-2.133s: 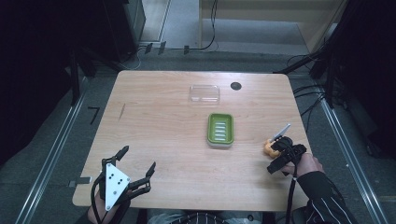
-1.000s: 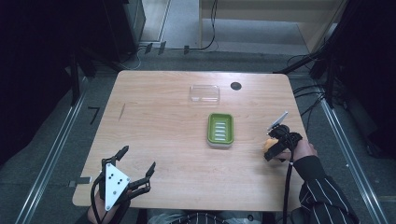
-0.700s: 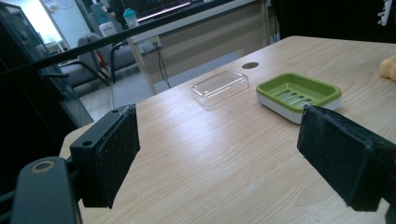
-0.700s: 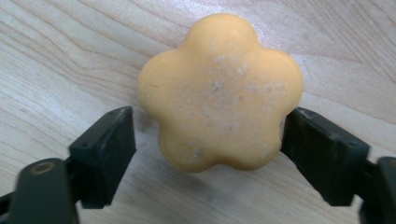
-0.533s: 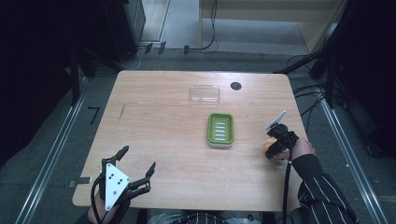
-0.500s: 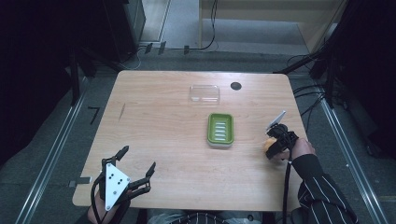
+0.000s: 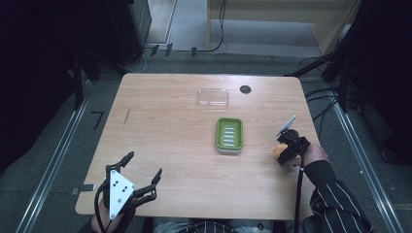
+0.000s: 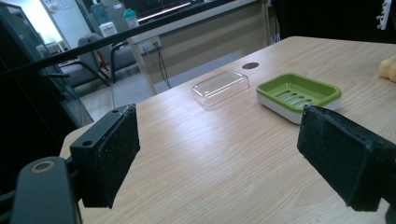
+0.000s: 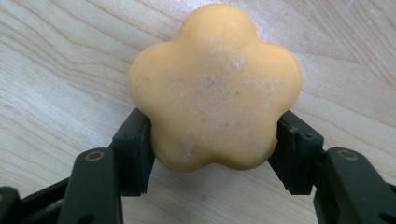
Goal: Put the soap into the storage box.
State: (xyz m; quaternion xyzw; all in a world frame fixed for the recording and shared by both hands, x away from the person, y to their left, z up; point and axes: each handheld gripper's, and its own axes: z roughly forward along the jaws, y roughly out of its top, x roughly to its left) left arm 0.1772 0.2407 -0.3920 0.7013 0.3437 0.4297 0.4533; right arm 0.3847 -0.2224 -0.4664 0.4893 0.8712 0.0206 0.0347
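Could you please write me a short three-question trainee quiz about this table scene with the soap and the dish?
1. True or false: the right gripper is shut on the flower-shaped soap.
2. What lies in the green soap dish: A soap, B lid, C nothing?
3. Which thing sits farther from the person, the dish or the clear lid?

Key: 1 true. 2 C. 3 the clear lid.

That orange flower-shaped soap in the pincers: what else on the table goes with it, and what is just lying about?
Part of the job:
- orange soap, clamped in the right hand-held gripper
- green soap dish, probably where it goes

Lying about:
- clear plastic lid
- left hand-held gripper, open and idle
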